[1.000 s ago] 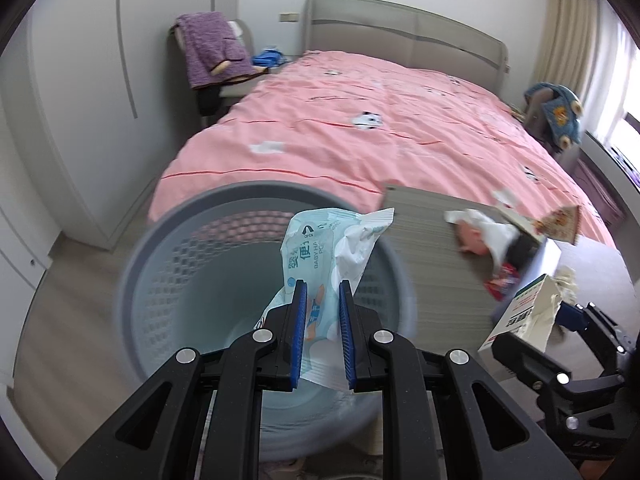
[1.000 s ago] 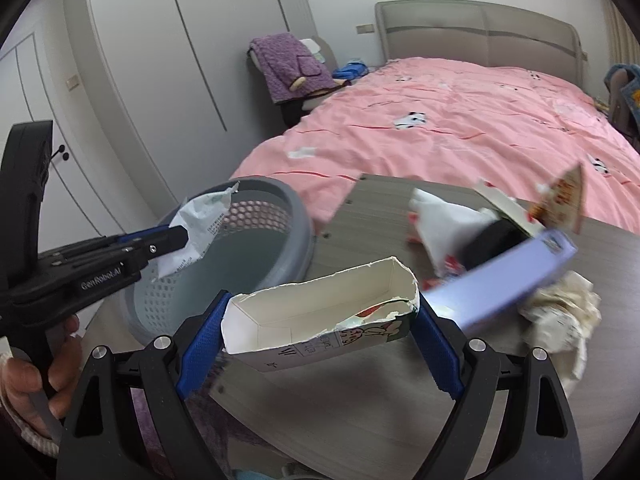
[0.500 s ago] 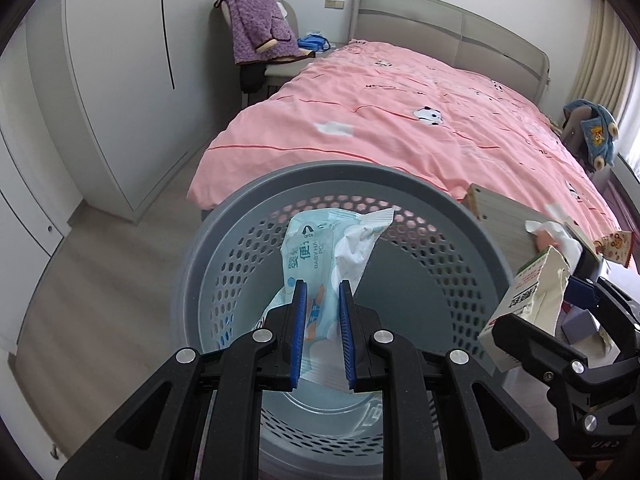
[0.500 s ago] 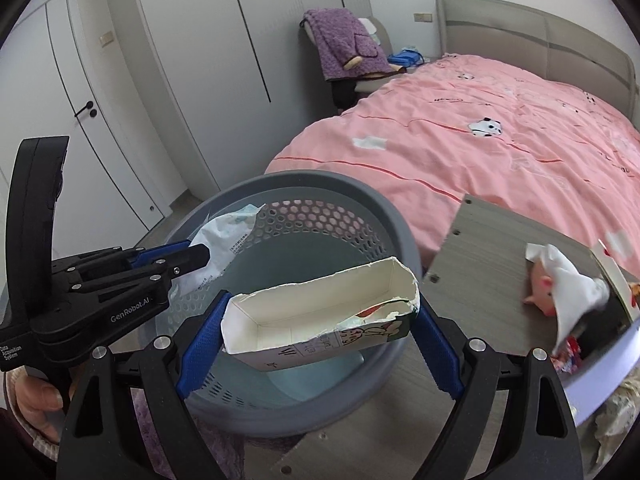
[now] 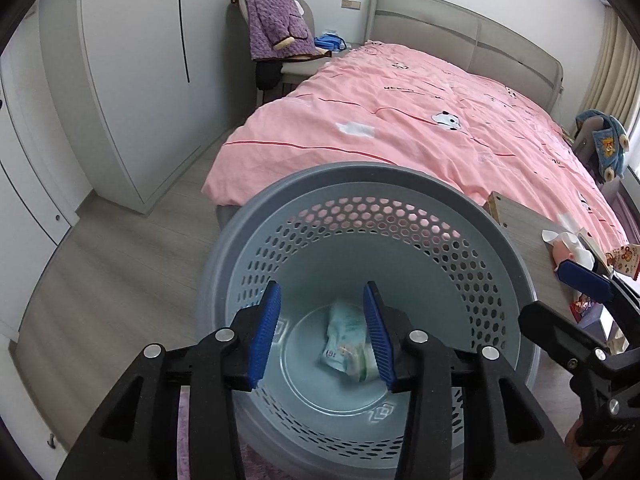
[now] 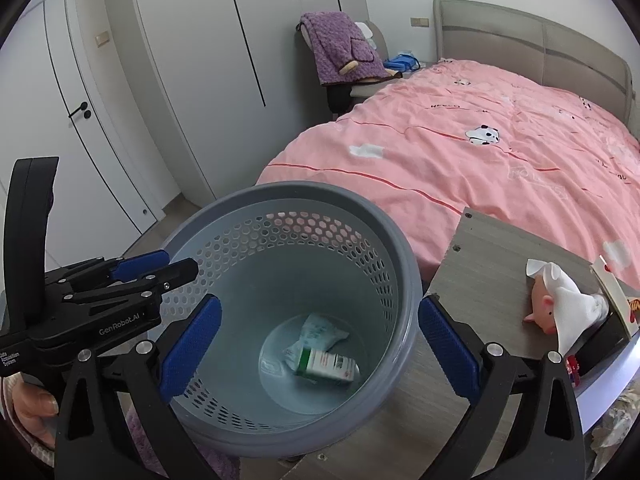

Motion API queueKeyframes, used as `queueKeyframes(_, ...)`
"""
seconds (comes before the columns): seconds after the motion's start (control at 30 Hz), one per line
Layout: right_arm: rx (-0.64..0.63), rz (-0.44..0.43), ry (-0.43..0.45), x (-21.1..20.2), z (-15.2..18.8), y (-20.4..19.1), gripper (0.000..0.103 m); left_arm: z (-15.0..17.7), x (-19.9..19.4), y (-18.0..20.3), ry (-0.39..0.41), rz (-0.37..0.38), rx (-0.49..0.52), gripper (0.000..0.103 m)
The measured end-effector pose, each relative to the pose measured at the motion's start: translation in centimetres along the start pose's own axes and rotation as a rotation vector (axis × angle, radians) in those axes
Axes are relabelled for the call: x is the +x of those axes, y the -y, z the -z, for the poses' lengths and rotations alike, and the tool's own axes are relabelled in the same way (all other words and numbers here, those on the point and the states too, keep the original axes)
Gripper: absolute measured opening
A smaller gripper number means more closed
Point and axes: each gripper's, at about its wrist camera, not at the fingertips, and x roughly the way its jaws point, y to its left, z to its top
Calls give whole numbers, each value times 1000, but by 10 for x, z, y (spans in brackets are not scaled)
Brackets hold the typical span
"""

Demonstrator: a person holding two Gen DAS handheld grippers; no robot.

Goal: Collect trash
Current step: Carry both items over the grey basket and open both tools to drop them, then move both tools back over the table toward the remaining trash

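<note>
A grey perforated waste basket [image 5: 360, 172] stands on the floor right under both grippers. On its floor lie a pale blue wet-wipe wrapper [image 5: 346, 340] and, in the right wrist view, a white and green carton [image 6: 328, 364] beside that wrapper [image 6: 320, 328]. My left gripper [image 5: 320, 296] hangs over the basket mouth, its jaws opening with nothing between the blue pads. Above the near rim [image 6: 280, 190], my right gripper [image 6: 320, 308] has its jaws opening wide, also with nothing in them. The carton is hidden in the left wrist view.
To the right of the basket, a grey wooden table [image 6: 480, 272] holds a pink pig toy under a white tissue [image 6: 560, 304] and more scraps. A pink bed [image 5: 420, 120] lies behind. A chair with a purple blanket [image 5: 276, 24] and white wardrobes stand at the back left.
Both grippers moved from the table to above the basket. The left let go of the wrapper and the right let go of the carton; both now lie on the basket floor.
</note>
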Motion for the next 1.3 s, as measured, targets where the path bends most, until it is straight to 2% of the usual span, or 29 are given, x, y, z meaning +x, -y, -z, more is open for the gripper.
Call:
queueKeyframes(0.13, 5, 2, 4, -1, 1, -1, 97, 2, -5, -2, 16, -34, 3, 51)
queueKeyframes(0.53, 35, 27, 7, -6, 6, -2, 97, 8, -20, -6, 46, -62, -7, 70)
queueKeyframes(0.93, 88, 60, 1, -21, 23, 11, 97, 12, -31, 6, 70, -94, 9, 76)
queueKeyframes(1.2, 144, 124, -2, -43, 33, 38, 97, 13, -32, 30, 64, -44, 46, 76)
queueKeyframes(1.3, 165, 155, 38, -62, 39, 50, 97, 10, -35, 42, 60, -15, 64, 76)
